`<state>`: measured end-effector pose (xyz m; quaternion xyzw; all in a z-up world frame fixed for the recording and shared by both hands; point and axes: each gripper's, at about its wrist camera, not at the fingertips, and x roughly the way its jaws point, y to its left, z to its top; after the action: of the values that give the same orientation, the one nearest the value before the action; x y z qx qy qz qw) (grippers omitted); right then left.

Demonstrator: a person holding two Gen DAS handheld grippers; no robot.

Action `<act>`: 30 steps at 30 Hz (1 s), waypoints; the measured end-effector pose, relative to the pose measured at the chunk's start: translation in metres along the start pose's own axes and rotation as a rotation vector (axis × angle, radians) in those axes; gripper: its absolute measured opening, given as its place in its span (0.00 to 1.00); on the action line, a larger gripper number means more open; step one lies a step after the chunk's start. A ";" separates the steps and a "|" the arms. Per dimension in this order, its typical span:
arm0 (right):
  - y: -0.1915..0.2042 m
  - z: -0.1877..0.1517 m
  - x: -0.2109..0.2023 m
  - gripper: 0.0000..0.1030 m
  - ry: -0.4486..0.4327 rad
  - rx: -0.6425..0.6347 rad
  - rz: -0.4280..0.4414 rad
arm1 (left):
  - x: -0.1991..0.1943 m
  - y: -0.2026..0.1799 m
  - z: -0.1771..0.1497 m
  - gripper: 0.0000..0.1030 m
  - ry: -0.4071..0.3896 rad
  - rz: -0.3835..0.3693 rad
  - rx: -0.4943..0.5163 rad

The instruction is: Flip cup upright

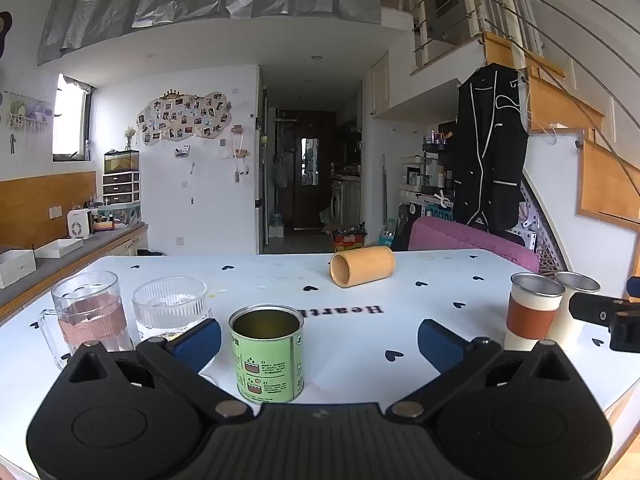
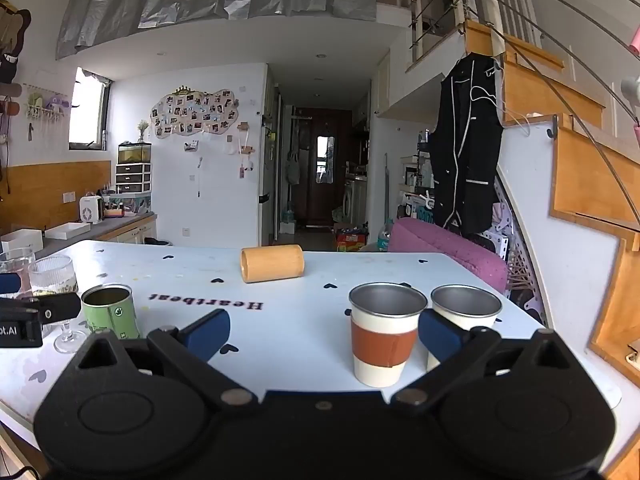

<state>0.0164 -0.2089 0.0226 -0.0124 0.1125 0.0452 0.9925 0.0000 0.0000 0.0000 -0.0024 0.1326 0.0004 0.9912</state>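
Closest to the near edge of the table [image 1: 360, 368], the left tongs [image 1: 319, 338] are spread wide and empty, with a green tin [image 1: 267, 354] standing upright between their blue pads but touching neither. A glass mug [image 1: 90, 316] and a ribbed glass bowl [image 1: 170, 308] stand toward the near left corner. The right tongs [image 2: 324, 330] are likewise spread and hold nothing; a cup with a brown sleeve [image 2: 384, 332] stands upright just inside the right pad, and a second steel-lined cup [image 2: 466, 312] sits partly hidden behind that pad, toward the right edge. Farther off, near the far edge and roughly mid-table, the wooden cup [image 2: 272, 263] lies on its side, well apart from both tongs. Its long axis runs nearly parallel to the far edge, with the open mouth turned left and slightly toward the near side, as the left view shows most clearly [image 1: 362, 266]. From the left tongs it lies ahead and a little right; from the right tongs, ahead and a little left. Neither is plainly nearer, though the left side faces the mouth, so a grasp across the body from either side seems feasible before tipping it onto its closed end.
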 end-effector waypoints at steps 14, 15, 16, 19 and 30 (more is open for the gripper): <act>0.001 0.000 0.001 0.99 0.003 -0.001 0.000 | 0.000 0.000 0.000 1.00 0.001 0.001 0.003; 0.001 0.000 0.001 0.99 0.004 -0.001 0.000 | 0.000 0.000 0.000 1.00 0.001 0.001 0.002; 0.001 0.000 0.001 0.99 0.004 -0.001 0.000 | 0.000 0.000 0.000 1.00 0.001 0.002 0.002; 0.001 0.000 0.001 0.99 0.005 -0.001 -0.001 | 0.000 0.000 0.000 1.00 0.001 0.001 0.002; 0.001 -0.001 0.001 0.99 0.007 -0.001 -0.001 | 0.000 0.000 0.000 1.00 0.002 0.000 0.001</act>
<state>0.0175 -0.2074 0.0212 -0.0131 0.1157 0.0447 0.9922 0.0000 0.0000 0.0000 -0.0019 0.1338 0.0003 0.9910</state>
